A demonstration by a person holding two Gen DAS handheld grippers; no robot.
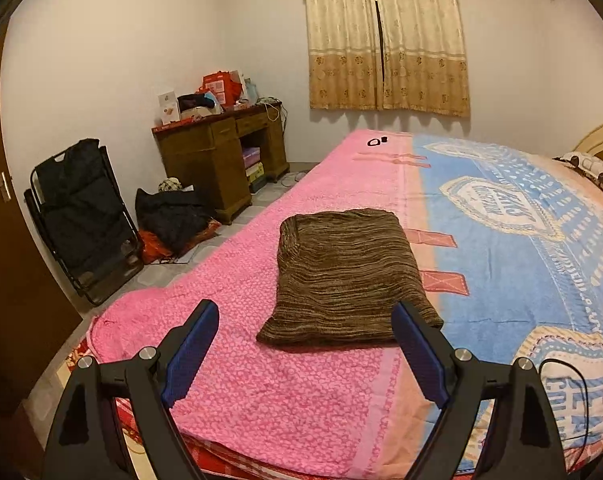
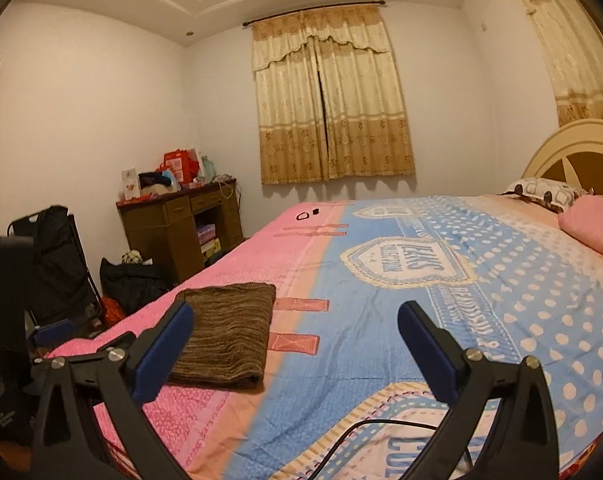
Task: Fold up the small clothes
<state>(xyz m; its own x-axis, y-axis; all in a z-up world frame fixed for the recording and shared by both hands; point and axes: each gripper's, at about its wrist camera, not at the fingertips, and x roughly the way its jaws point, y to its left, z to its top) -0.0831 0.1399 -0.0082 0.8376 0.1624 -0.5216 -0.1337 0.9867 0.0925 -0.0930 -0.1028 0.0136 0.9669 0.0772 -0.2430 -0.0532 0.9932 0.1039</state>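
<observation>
Left tongs (image 1: pixel 305 316) and right tongs (image 2: pixel 295 318) both gape wide, gripping nothing.

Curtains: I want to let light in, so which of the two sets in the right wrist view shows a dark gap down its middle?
The curtains on the far wall, above the bed's far edge. The other curtain, at the right edge, shows no gap.

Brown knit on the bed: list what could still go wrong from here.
1. The folded brown knit lies on the pink part of the bedspread toward the bed's side edge; a nudge from the open left gripper could loosen the fold or push it closer to the edge.
2. A black cable trails over the bed below the open right gripper; it might snag on a finger.
</observation>
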